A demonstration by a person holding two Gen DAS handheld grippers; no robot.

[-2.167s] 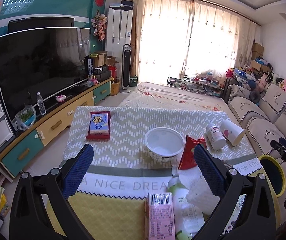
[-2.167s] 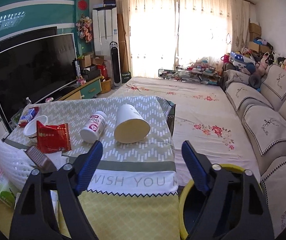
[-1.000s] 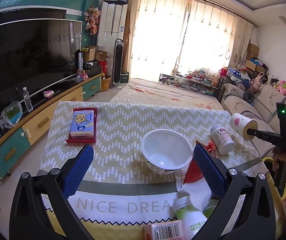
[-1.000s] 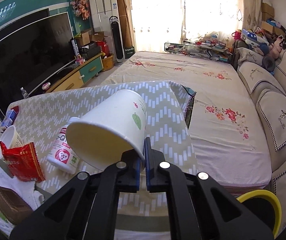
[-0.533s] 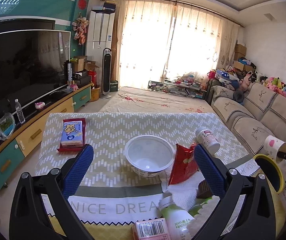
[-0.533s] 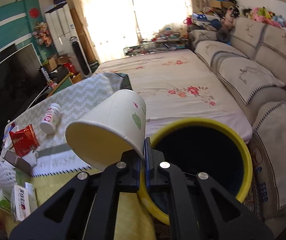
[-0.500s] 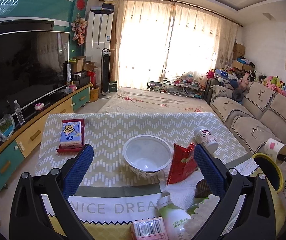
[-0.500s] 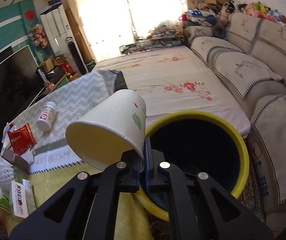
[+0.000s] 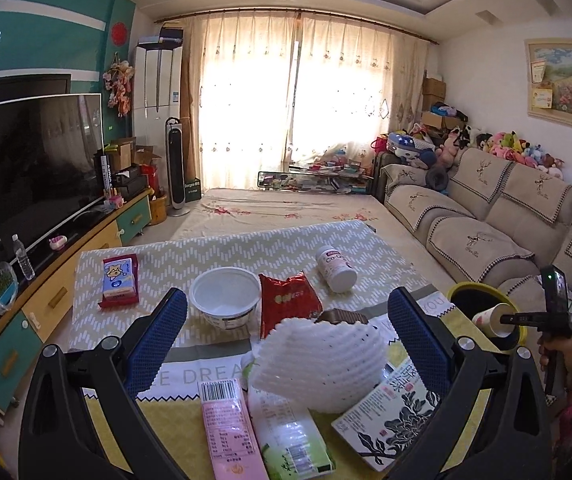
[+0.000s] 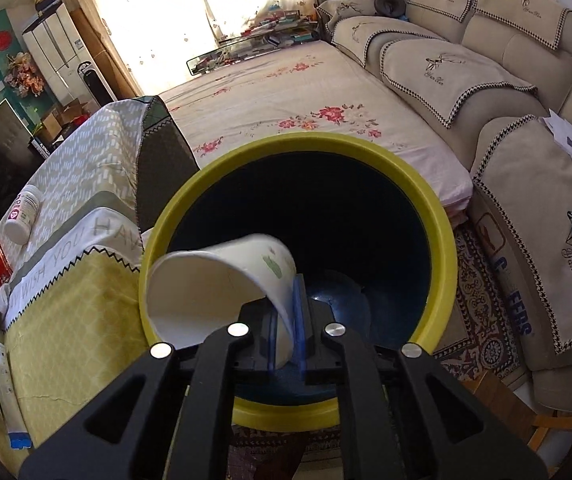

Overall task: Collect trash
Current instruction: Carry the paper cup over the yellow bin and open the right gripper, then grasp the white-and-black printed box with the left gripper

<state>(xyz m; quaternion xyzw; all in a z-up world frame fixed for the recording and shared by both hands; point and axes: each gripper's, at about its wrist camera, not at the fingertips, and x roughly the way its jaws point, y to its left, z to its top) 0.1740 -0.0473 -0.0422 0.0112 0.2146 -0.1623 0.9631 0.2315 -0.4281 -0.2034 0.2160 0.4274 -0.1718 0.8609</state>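
Observation:
My right gripper [image 10: 284, 320] hangs over the yellow-rimmed bin [image 10: 437, 220] and points down into its dark inside. Its jaws are opening. The thin wall of a white paper cup [image 10: 222, 280] still lies between the blue pads, which show a gap around it; the cup is tilted and blurred. In the left wrist view the cup [image 9: 489, 318] sits at the bin [image 9: 469, 289] beside the table. My left gripper [image 9: 286, 304] is open and holds nothing above the table's near end, where a white foam net [image 9: 321, 360], red snack packet [image 9: 286, 306] and white bowl [image 9: 224, 296] lie.
On the table also lie a white pill bottle [image 9: 335, 268], a tissue pack [image 9: 118, 280], a pink carton [image 9: 230, 424], a green-labelled bottle [image 9: 289, 436] and a black-and-white box [image 9: 389, 412]. A sofa [image 10: 525, 180] flanks the bin. A person's hand [image 9: 561, 350] holds the right gripper.
My right gripper carried the cup off the table, over the bin, and tipped downward; its pads have parted and the cup has sagged. My left gripper drew back, bringing the foam net and box into view.

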